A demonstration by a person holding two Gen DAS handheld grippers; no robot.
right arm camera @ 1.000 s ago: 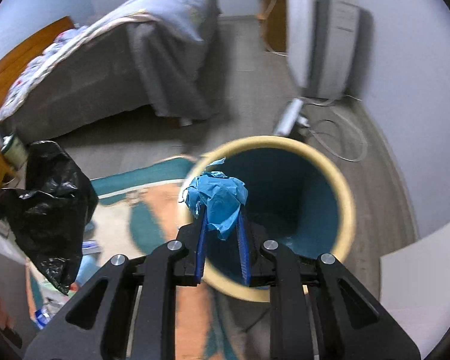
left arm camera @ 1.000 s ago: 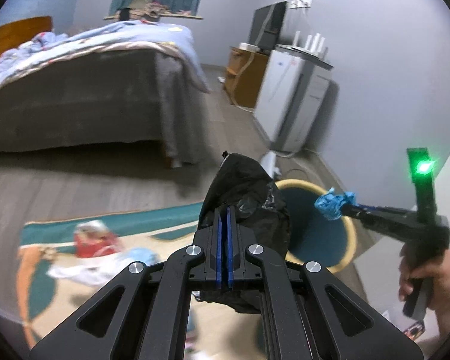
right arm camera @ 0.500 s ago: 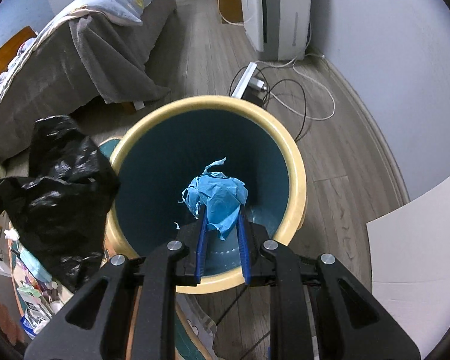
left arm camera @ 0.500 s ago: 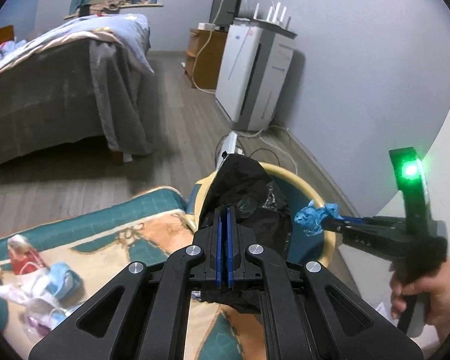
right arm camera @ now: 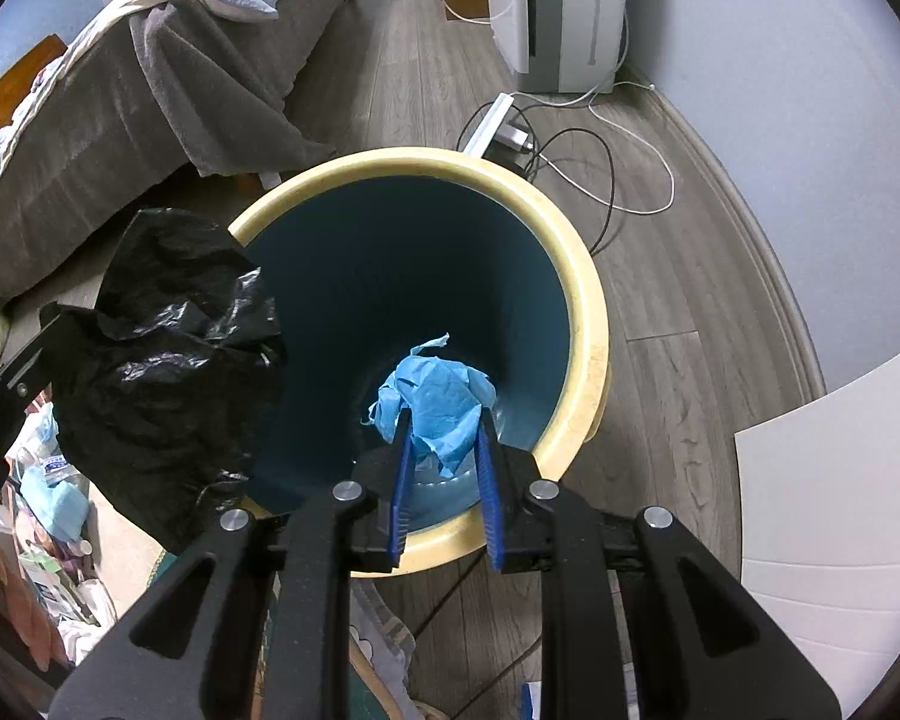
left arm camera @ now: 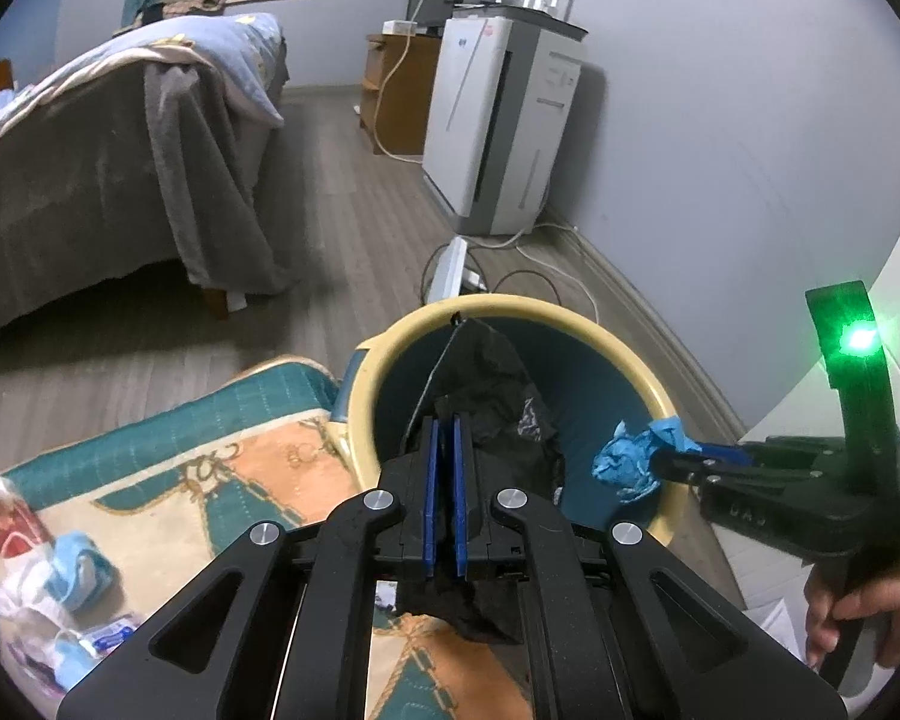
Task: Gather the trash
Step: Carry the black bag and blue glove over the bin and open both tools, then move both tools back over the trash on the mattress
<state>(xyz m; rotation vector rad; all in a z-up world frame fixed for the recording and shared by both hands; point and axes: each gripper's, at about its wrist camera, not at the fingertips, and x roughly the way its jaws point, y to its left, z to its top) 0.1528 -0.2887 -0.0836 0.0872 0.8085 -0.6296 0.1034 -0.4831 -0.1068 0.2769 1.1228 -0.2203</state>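
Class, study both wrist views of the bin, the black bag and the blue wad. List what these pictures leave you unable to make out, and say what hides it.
- Bin bottom: right wrist view, masked by the blue wad and shadow.
- Black bag lower end: left wrist view, behind the left gripper.
- Litter on the rug: left wrist view, blurred at the edge, labels unreadable.
- Person: only a hand shows, cut by the frame.

Bed, rug, air purifier
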